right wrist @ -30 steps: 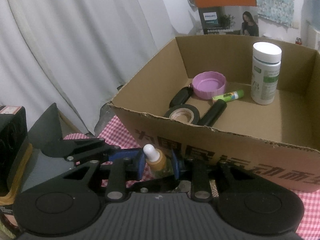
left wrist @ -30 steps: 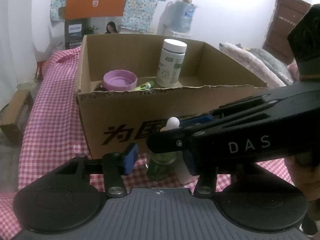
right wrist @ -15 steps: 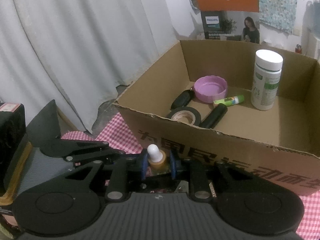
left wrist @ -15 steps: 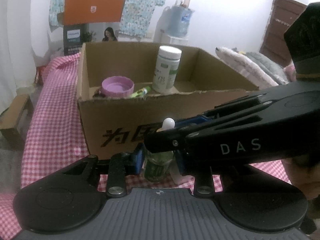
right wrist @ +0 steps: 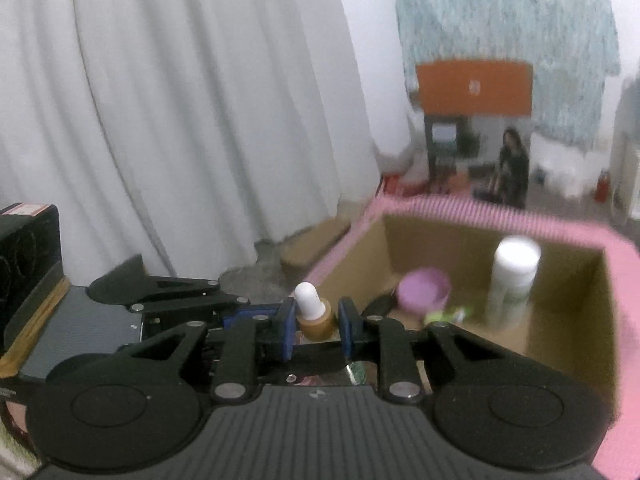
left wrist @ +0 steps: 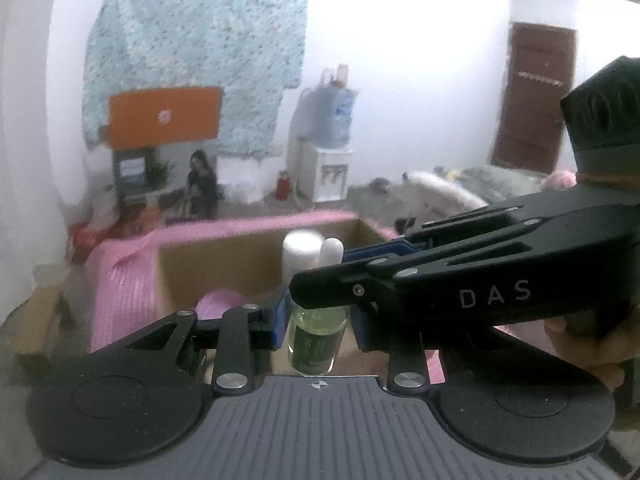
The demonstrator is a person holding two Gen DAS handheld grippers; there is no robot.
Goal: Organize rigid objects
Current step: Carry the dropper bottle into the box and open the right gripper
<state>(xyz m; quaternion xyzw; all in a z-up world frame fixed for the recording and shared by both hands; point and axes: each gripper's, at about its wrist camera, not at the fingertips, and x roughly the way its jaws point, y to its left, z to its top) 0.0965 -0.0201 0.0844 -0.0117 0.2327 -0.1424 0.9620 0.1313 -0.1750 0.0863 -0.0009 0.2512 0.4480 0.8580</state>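
A small dropper bottle is held off the table by both grippers. My left gripper (left wrist: 318, 328) is shut on its greenish glass body (left wrist: 318, 340), one blue pad on each side. My right gripper (right wrist: 317, 328) is shut on the brown collar (right wrist: 318, 322) just under the white rubber bulb (right wrist: 308, 296). The right gripper's black frame crosses the left wrist view from the right, above the glass. Beyond stands the open cardboard box (right wrist: 560, 344), holding an upright white bottle (right wrist: 514, 280), a purple lid (right wrist: 424, 292) and a small green tube. Both views are blurred.
The box sits on a pink checked cloth (left wrist: 120, 280). White curtains (right wrist: 180, 100) hang on the left. An orange-topped carton (left wrist: 164, 118), a water dispenser (left wrist: 328, 152) and a brown door (left wrist: 528, 96) stand at the back. A hand (left wrist: 592, 340) grips the right tool.
The left jaws have closed onto the bottle's glass body. Both grippers have then risen with the bottle, so the box front has dropped out of view and the far room shows.
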